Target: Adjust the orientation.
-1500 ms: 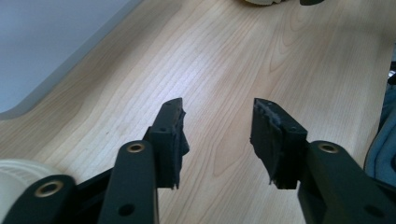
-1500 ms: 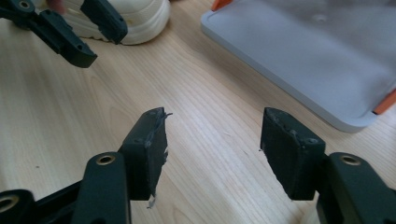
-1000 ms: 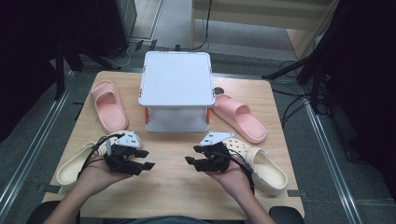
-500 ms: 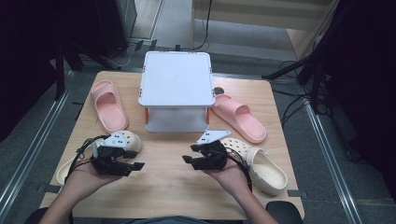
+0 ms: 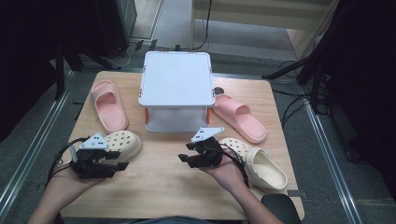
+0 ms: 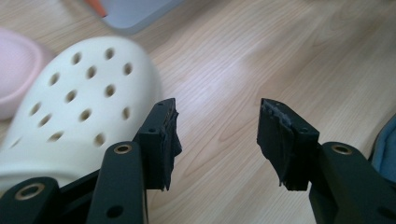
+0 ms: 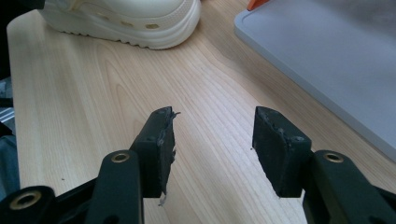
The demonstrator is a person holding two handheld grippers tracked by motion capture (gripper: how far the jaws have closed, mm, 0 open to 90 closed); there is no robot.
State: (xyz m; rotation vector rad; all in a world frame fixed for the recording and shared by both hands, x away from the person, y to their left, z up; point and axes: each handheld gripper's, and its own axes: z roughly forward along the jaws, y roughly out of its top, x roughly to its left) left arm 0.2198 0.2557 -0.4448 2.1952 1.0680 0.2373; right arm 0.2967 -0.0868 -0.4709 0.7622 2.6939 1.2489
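— On the tabletop [image 5: 159,182], how many shoes?
— Two pink slides [image 5: 109,105], two cream clogs [image 5: 122,143], one box [image 5: 175,88].
— Jaws?
— Left gripper [image 5: 120,160], beside a clog, and right gripper [image 5: 184,152]: both wide open, empty.

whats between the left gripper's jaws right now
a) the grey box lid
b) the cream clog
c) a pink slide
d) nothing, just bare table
d: in the left gripper view the left gripper stands open over bare table, with the cream clog off to one side.

left claw [image 5: 122,165] agape, right claw [image 5: 183,157] agape, both empty
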